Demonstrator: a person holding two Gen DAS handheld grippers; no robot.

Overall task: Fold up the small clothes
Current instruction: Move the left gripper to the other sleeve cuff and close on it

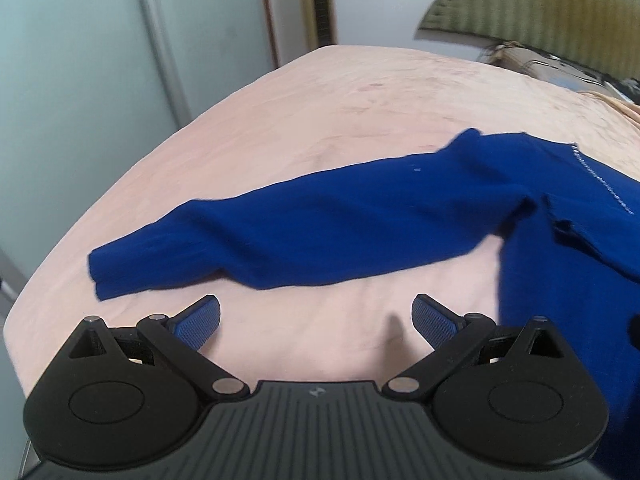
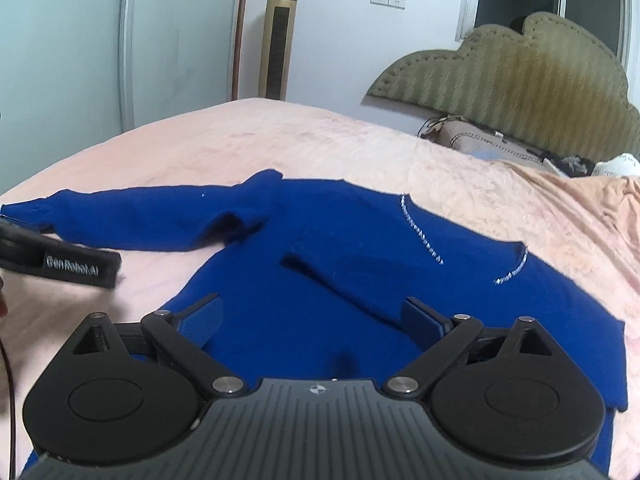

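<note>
A small royal-blue sweater (image 2: pixel 360 248) with a silver-trimmed neckline lies flat on the pink bed (image 2: pixel 280 140). Its left sleeve (image 1: pixel 304 232) stretches out to the left; the other sleeve (image 2: pixel 340 280) is folded across the body. My left gripper (image 1: pixel 316 320) is open and empty, just short of the outstretched sleeve, over bare sheet. Its body also shows in the right wrist view (image 2: pixel 60 264) at the left edge. My right gripper (image 2: pixel 312 320) is open and empty, low over the sweater's body near the hem.
A padded olive headboard (image 2: pixel 520 80) and a cluttered pillow area (image 2: pixel 500 144) lie at the far right. A gold tower fan (image 2: pixel 276 36) and a wardrobe (image 2: pixel 60 40) stand beyond the bed's far edge. The bed's left edge (image 1: pixel 60 248) is close.
</note>
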